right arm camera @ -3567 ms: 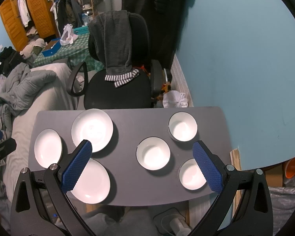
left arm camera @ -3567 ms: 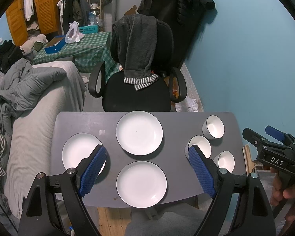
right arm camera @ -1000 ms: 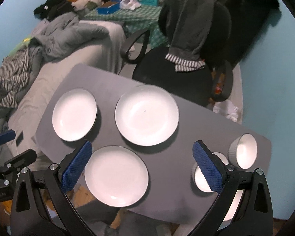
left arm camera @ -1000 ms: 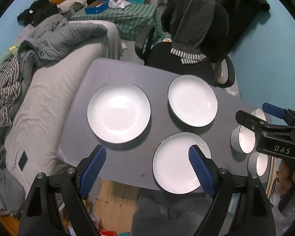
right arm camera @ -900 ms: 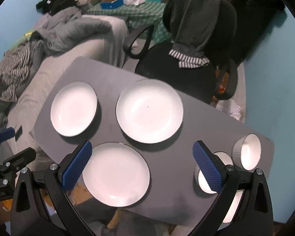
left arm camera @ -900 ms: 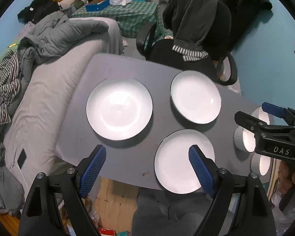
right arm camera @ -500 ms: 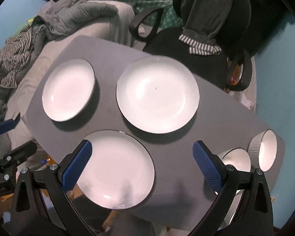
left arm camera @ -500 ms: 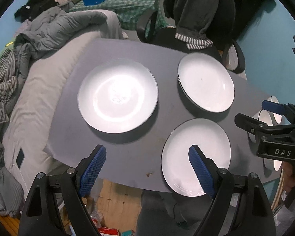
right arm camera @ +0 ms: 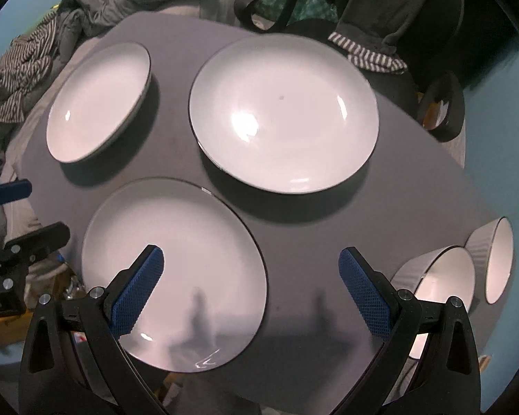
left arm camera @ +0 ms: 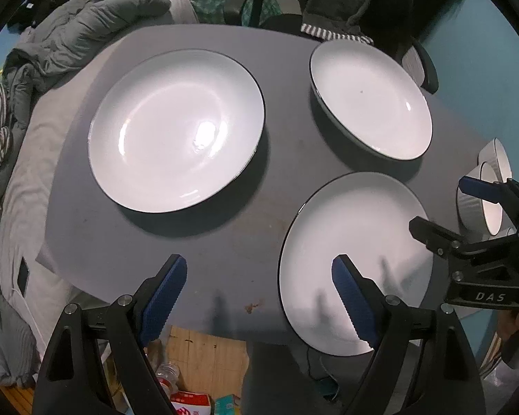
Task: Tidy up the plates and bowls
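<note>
Three white plates sit apart on the grey tabletop (left arm camera: pixel 225 242): the left plate (left arm camera: pixel 176 131), the far plate (left arm camera: pixel 370 100) and the near plate (left arm camera: pixel 356 252). Two ribbed white bowls (right arm camera: pixel 443 276) show clearly at the right edge, one just beside the other. "DAS" reads in white on the right hand-held gripper (left arm camera: pixel 443 207), its blue-tipped fingers spread over the near plate's right rim. Left hand-held gripper (left arm camera: pixel 259 290) hangs wide open too, empty, above the tabletop's near edge.
</note>
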